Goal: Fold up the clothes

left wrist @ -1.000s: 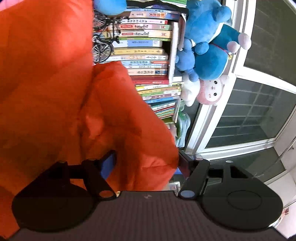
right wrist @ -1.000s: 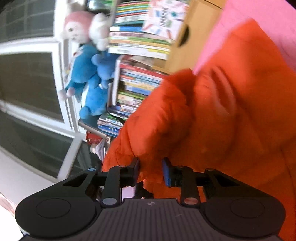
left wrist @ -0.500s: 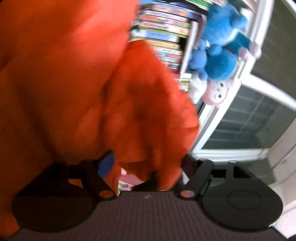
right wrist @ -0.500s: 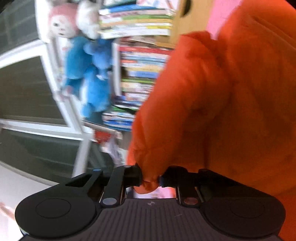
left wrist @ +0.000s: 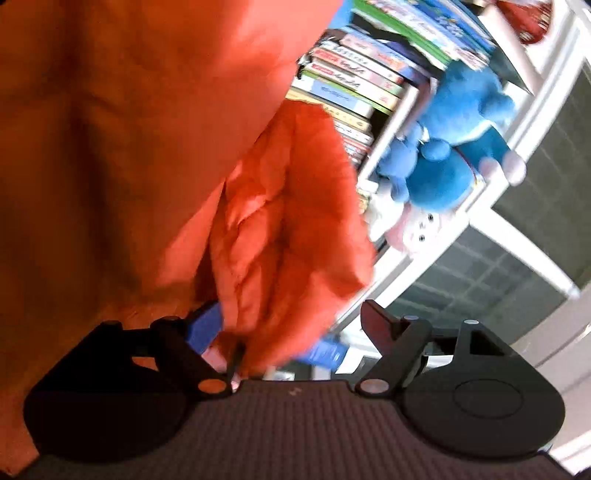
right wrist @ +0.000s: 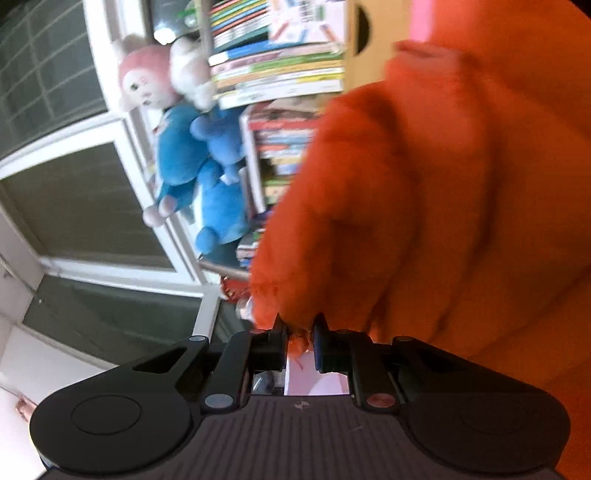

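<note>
An orange garment (left wrist: 110, 147) fills the left and centre of the left wrist view, and a bunched fold of it hangs down between the fingers. My left gripper (left wrist: 291, 325) is open, jaws wide apart, with the fold resting against the blue-padded left finger (left wrist: 205, 325). In the right wrist view the same orange garment (right wrist: 443, 184) covers the right half. My right gripper (right wrist: 299, 332) is shut on a frayed edge of it, pinched between the narrow jaws. Where the garment ends below is hidden.
A bookshelf packed with stacked books (left wrist: 354, 85) stands close ahead, also as books (right wrist: 280, 66) in the right view. Blue and pink plush toys (left wrist: 454, 155) (right wrist: 192, 162) hang beside a white-framed window (left wrist: 498, 280) (right wrist: 74, 206). A pink surface (right wrist: 419, 22) shows behind the garment.
The right gripper's jaws have narrowed and pinched the garment's edge. Both cameras have swung, and the orange fold has shifted toward the left gripper's left finger. The left gripper stays open.
</note>
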Tool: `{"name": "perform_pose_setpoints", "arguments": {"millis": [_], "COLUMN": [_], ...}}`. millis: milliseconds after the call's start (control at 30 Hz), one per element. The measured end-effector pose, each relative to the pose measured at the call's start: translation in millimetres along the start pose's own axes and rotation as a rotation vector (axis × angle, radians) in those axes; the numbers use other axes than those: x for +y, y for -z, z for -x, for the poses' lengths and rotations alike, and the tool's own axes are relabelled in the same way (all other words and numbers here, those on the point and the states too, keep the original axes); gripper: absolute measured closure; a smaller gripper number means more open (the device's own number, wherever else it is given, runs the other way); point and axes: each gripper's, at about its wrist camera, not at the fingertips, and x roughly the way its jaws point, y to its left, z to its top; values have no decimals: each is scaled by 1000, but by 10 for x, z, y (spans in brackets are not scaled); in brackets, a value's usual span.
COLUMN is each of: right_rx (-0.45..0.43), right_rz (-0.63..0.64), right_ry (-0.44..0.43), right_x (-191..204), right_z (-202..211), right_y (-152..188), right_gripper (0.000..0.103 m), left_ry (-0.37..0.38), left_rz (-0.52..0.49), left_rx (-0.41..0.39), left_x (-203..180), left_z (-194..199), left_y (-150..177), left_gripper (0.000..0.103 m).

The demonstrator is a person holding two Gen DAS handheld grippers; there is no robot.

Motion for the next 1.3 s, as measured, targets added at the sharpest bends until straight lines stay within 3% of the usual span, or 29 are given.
{"name": "perform_pose_setpoints", "arguments": {"millis": [67,200,333,400,467,533,600,733,833,933,1000,1067,1133,1300], "right_rx": [-9,-17,-9,-5,-2,2,7,16,-23,-70,-89,-85,-87,-126], "right_rz": [-12,42,101,130,159,188,216,228,282,417,515,563,602,718], "right_ry": [4,-18,-10,-5,-1,3,6,-14,42,156,225,252,276,345], "right_x": [-116,-128,-62,-30,3,36,67,88,140,262,351,383,411,476], "right_z": [21,58,57,56,55,55,54,60,92,96,71,42,21,20], "right_y": [-26,-27,-6,4,14,25,34,35,56,146,233,303,356,502], "right_gripper": [87,86,84,83,83,83,83,83,83,80,76,73,69,67], "left_ry": [-1,49,41,-7,-129,-277,-386,-566,-552,-614,-717,-794,-803,-743], "left_rz": [-3,-102,-199,-226,-307,-436,-563,-833,-1091,-1521,-1890,-2134,-2270,-2423], "left_rx": [7,-32,46,78,75,36,47,112,125,112,139,198,294,571], "left_x": [-41,-318,-550,-564,-606,-694,-794,-978,-1242,-1507,-1539,-1494,-1474,-1300], "left_z": [47,230,-176,-381,-575,-716,-845,-985,-949,-953,-1051,-1089,-1136,-1257], "left_y": [-2,26,71,99,99,94,138,404,726,1204,1533,1724,1801,1779], "left_gripper": [22,14,2,2,4,20,33,43,43,38,34,34,31,21]}}
